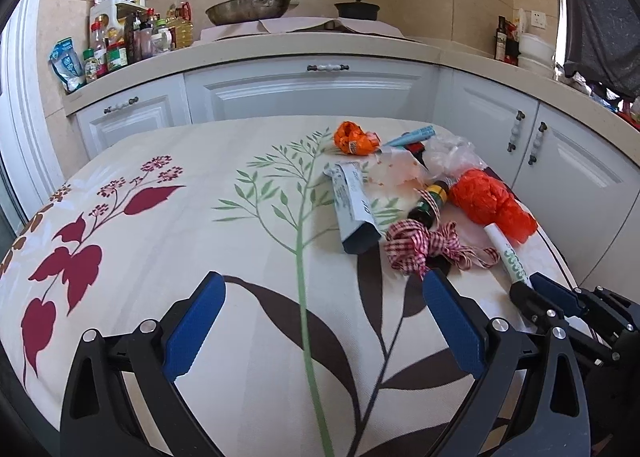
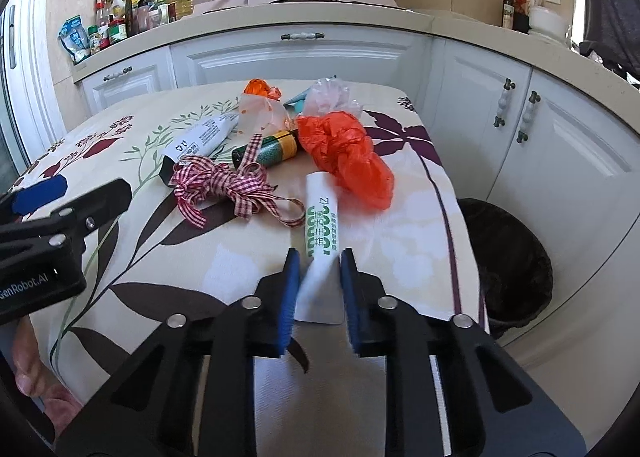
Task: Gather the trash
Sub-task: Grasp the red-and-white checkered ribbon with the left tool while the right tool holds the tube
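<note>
Kitchen cabinets curve behind a floral tablecloth [image 2: 132,257] strewn with litter. Seen from the right wrist, the right gripper [image 2: 319,277] has its blue pads drawn in on the near end of a white tube with green print [image 2: 321,225], which lies on the cloth pointing toward 12 o'clock; the pads appear to press its sides. The left gripper [image 1: 322,321] hangs wide open over bare cloth, holding nothing. At 11 o'clock from the tube lies a checked ribbon [image 2: 224,185], at 1 o'clock a crumpled orange bag [image 2: 348,153]. A dark bin [image 2: 512,261] stands off the table's edge at 3 o'clock. The grasp looks freshly made; next comes lifting the tube clear of the ribbon and swinging it over the bin.
</note>
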A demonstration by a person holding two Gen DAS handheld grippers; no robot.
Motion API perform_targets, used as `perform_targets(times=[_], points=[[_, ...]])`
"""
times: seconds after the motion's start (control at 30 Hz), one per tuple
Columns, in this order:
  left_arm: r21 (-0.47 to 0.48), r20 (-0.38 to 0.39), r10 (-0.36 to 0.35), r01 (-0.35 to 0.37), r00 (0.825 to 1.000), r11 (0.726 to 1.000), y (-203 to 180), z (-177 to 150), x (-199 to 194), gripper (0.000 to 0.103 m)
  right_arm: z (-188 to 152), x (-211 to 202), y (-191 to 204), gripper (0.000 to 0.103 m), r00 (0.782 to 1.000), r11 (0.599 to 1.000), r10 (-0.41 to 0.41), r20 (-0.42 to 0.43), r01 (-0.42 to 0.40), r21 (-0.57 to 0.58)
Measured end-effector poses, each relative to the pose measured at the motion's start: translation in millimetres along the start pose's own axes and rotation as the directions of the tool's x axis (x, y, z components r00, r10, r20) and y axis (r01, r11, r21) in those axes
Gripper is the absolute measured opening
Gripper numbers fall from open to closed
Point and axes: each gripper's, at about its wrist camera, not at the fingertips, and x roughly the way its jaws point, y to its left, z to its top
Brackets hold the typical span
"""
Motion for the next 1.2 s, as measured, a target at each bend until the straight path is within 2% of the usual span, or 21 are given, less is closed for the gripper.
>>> perform_targets(times=[0.27, 0.57, 0.63, 0.67, 0.7, 0.77, 0.97, 1.03, 1.1, 1.2], points=[[-0.007, -0.006, 0.008, -0.008, 1.000, 1.000, 1.4, 2.7, 4.1, 0.096, -2.2, -5.9, -11.9, 0.020, 1.000, 1.000, 0.005, 0.014, -0.005, 0.020], [0.039, -0.019, -0.040, 0.041, 0.999, 0.998, -25.1, 3.4, 10.6, 0.093, -3.5, -23.1, -24.1, 0.020, 0.999, 1.000, 0.007, 0.035, -0.008, 0.028], [0.051, -0.023, -0.048, 0.049, 0.999, 0.998, -31.6, 5.0, 14.0, 0.083, -4.8, -28.6, -27.2, 0.020, 0.999, 1.000, 0.002, 0.042, -0.003, 0.030], [0.054, -0.034, -0.055, 0.057, 0.998, 0.997, -34.3, 5.3, 16.3, 0.068, -5.8, -31.7, -29.3, 0.020, 0.999, 1.000, -0.002, 0.046, 0.001, 0.031], [0.056, -0.060, -0.066, 0.069, 0.996, 0.996, -37.8, 5.4, 20.4, 0.065, -6.8, -34.4, -31.9, 0.020, 0.999, 0.999, -0.006, 0.048, 0.004, 0.034], [0.055, -0.088, -0.067, 0.072, 0.994, 0.996, -41.1, 6.0, 25.5, 0.065, -8.4, -37.6, -36.1, 0.020, 0.999, 0.999, -0.006, 0.051, 0.003, 0.044], [0.059, -0.082, -0.058, 0.063, 0.995, 0.996, -47.1, 12.7, 27.8, 0.063, -12.4, -38.1, -51.4, 0.020, 0.999, 0.997, -0.001, 0.054, -0.003, 0.079], [0.062, -0.101, -0.056, 0.063, 0.993, 0.996, -49.8, 12.8, 33.0, 0.052, -12.9, -38.0, -55.4, 0.020, 0.998, 0.996, -0.001, 0.057, -0.004, 0.087], [0.062, -0.121, -0.058, 0.066, 0.991, 0.996, -51.4, 12.0, 37.0, 0.030, -12.7, -38.2, -60.4, 0.020, 0.998, 0.995, -0.001, 0.061, -0.005, 0.097], [0.054, -0.140, -0.068, 0.076, 0.988, 0.996, -51.4, 9.8, 40.1, 0.007, -12.6, -39.0, -64.5, 0.020, 0.998, 0.994, -0.004, 0.066, -0.003, 0.108]])
